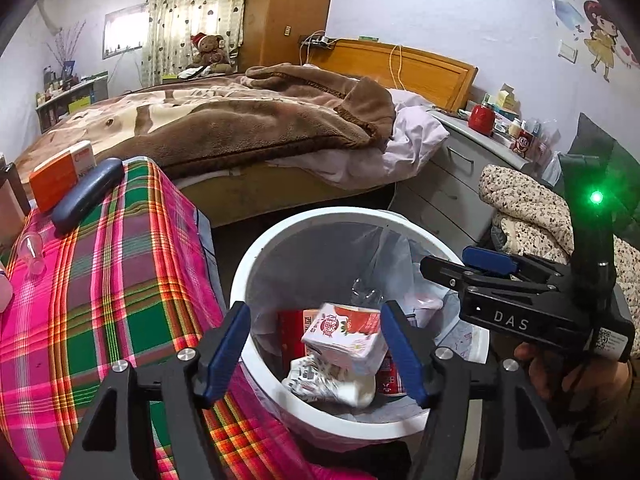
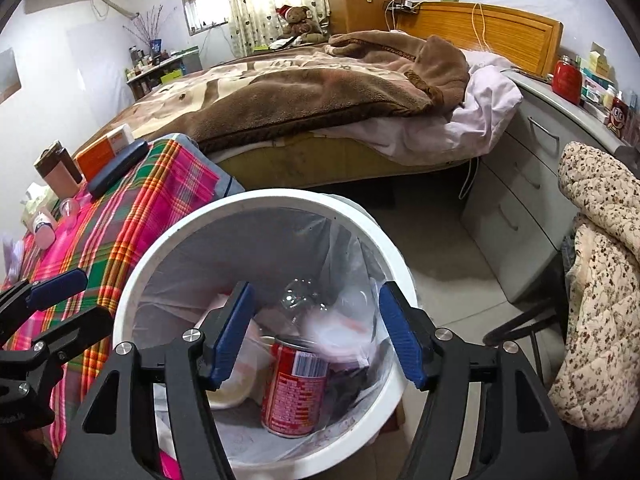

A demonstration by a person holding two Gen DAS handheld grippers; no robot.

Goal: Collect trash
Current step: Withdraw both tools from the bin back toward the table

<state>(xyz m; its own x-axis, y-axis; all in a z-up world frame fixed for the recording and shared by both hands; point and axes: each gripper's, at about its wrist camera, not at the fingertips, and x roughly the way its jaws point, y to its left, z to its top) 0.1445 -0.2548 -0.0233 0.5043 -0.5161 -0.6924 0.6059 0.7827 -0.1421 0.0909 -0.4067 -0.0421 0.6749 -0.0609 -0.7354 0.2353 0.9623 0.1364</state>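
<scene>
The white trash bin [image 2: 394, 256] looks like smooth, matt plastic, lined with a thin, glossy clear film. Inside the bin, a red can [image 2: 296, 388] has a shiny printed metal skin, and a pink-and-white carton [image 1: 344, 336] is smooth coated paper. Left of the bin, a plaid cloth [image 1: 100, 280] is woven and matt. Behind the bin, the brown blanket [image 1: 256, 120] is fuzzy fleece and the headboard [image 1: 404, 68] is varnished wood.

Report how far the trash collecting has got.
Done: a red can, a milk carton and wrappers lie in the white bin. In hand: nothing; left gripper and right gripper stand open over it. Left: a small clear cup on the plaid cloth, if it's trash.
</scene>
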